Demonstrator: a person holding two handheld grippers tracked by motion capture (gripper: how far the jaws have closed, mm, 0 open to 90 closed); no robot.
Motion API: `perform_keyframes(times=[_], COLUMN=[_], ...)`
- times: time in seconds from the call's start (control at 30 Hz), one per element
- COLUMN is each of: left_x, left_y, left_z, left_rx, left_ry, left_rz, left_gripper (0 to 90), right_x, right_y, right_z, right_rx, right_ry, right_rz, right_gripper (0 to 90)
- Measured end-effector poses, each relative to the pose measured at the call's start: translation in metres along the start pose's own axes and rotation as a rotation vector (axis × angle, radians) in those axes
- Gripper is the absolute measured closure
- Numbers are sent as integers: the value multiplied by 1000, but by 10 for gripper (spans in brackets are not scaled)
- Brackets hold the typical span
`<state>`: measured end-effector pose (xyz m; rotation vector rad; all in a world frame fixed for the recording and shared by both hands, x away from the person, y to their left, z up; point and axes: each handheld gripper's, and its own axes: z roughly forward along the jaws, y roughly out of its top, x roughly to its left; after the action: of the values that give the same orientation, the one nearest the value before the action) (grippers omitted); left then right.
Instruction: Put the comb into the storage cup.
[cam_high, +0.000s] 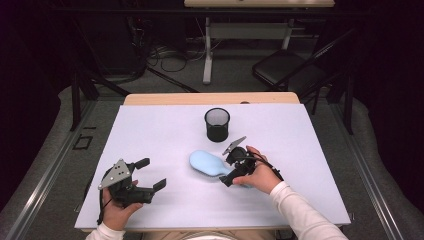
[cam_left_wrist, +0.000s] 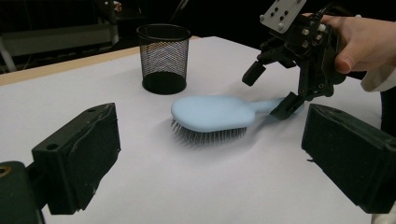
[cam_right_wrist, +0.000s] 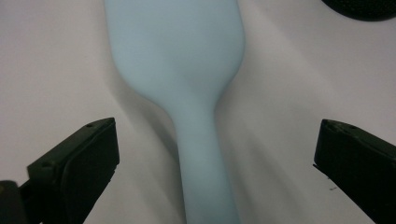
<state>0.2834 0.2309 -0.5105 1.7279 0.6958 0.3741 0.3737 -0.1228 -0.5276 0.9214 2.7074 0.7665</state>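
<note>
Jaws spread wide on the right gripper (cam_high: 235, 165), straddling the handle of the pale blue hairbrush (cam_high: 210, 163) without touching it. Placed so, judging by the approach, to close across the narrow handle rather than the broad head, the easier part to pinch. Jaws likewise spread on the left gripper (cam_high: 145, 174), holding nothing, resting low on the white table cover (cam_high: 165, 135), left of the hairbrush and well apart from it; kept back, probably to leave the brush to the other hand.

Hairbrush lying bristles down, head pointing left, handle toward the right hand (cam_high: 260, 175). Black mesh cup (cam_high: 217, 124) standing upright beyond the hairbrush, near but not touching, open mouth up; likely the place meant for the brush, though that is only a judgement.

Seen from the left gripper view: bristles (cam_left_wrist: 208, 135) under the head of the hairbrush (cam_left_wrist: 212, 113), lifting its back off the cover, and the right gripper (cam_left_wrist: 273, 88) tilted down with one jaw tip at the handle and the other raised above it. Seen from the right gripper view: handle of the hairbrush (cam_right_wrist: 205, 158) centred between the two jaws, clear gaps on both sides, rim of the mesh cup (cam_right_wrist: 364, 9) at the top corner. Seen from the high view: overall layout, with the cup beyond the hairbrush and both hands near the table's front edge.
</note>
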Motion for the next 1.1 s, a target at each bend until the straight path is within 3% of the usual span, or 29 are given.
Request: perform_keyframes(times=[0.37,0.73,1.1], left_x=[0,0,0], left_y=[0,0,0], left_z=[0,0,0], left_rx=[3,4,3], left_ry=[4,4,-2], left_rz=[0,0,-1], left_gripper=[44,44,44], right_x=[2,1,2], right_y=[1,2,3], right_z=[4,10,12], right_rx=[49,65,55], right_ry=[11,11,20], right_rz=[-29,-39,-74], right_gripper=[0,68,224])
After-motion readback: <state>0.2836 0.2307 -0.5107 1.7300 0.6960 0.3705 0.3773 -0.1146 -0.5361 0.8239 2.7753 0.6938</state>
